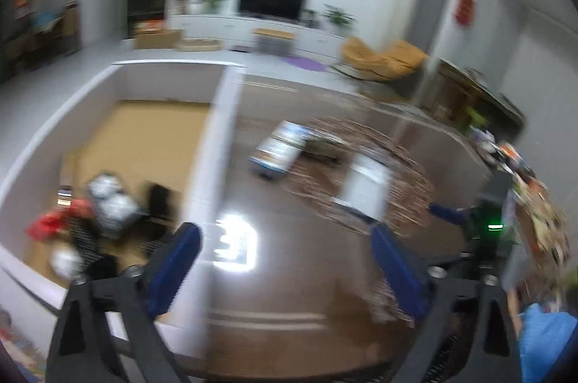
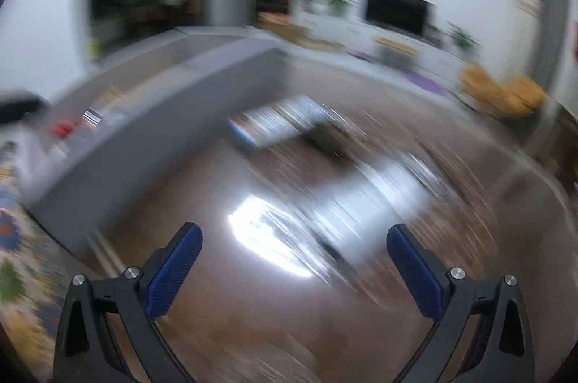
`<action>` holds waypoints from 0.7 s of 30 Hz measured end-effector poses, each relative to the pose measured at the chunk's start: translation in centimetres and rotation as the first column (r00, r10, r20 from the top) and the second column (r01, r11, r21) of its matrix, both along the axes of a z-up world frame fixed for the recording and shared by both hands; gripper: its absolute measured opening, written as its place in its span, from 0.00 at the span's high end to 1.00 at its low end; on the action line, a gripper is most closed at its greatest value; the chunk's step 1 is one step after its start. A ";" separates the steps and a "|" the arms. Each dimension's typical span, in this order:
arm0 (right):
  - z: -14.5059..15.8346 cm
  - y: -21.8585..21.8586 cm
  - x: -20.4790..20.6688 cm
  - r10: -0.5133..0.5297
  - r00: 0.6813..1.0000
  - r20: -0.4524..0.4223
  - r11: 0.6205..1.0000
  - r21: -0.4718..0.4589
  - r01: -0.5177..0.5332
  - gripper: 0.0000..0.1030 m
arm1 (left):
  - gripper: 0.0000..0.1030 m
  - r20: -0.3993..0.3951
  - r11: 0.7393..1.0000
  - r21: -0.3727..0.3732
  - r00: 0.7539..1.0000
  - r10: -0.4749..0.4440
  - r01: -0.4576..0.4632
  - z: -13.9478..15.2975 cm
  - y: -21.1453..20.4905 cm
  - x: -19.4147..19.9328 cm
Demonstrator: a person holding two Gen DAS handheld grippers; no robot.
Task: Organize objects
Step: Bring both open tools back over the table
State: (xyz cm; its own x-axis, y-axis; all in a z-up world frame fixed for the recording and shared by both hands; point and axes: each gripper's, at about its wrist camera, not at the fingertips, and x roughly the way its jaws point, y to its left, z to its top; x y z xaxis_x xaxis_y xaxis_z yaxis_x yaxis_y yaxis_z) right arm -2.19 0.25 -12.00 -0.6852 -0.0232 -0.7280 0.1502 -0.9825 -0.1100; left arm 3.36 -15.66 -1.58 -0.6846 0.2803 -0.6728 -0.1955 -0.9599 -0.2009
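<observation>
Both views are motion-blurred. A white-walled box [image 1: 216, 115] stands left of a dark glossy table [image 1: 289, 274]; inside it lie a red item [image 1: 54, 220], a grey-white bag [image 1: 108, 202] and dark pieces. On the table lie a blue-and-white packet [image 1: 280, 148] and a white box [image 1: 368, 188]. My left gripper [image 1: 285, 235] is open and empty above the table beside the box wall. My right gripper [image 2: 294, 235] is open and empty; the white box [image 2: 361, 202] lies just ahead of it, the packet [image 2: 281, 123] farther off. The right gripper also shows in the left wrist view [image 1: 469, 220].
A round woven mat [image 1: 379, 166] lies under the table items. Cluttered packets [image 1: 523, 184] sit at the table's right edge. A patterned rug [image 2: 18, 238] lies left of the grey box wall [image 2: 162, 115]. A TV [image 1: 271, 0], cabinets and an orange beanbag [image 1: 383, 57] stand beyond.
</observation>
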 end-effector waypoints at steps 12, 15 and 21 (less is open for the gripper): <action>-5.0 11.3 -0.7 -0.280 0.949 0.148 0.958 -0.023 0.286 0.00 | 0.00 0.174 0.984 -0.174 0.985 -0.008 0.039 -12.7 10.4 -7.8; -5.0 11.7 -0.1 -0.278 0.951 0.137 0.958 -0.029 0.285 0.00 | 0.00 0.175 0.978 -0.206 0.984 0.014 0.022 -13.9 9.7 -8.9; -4.7 12.1 0.4 -0.293 0.944 0.154 0.948 -0.080 0.307 0.00 | 0.00 0.157 0.970 -0.240 0.988 0.006 0.032 -14.4 9.6 -9.4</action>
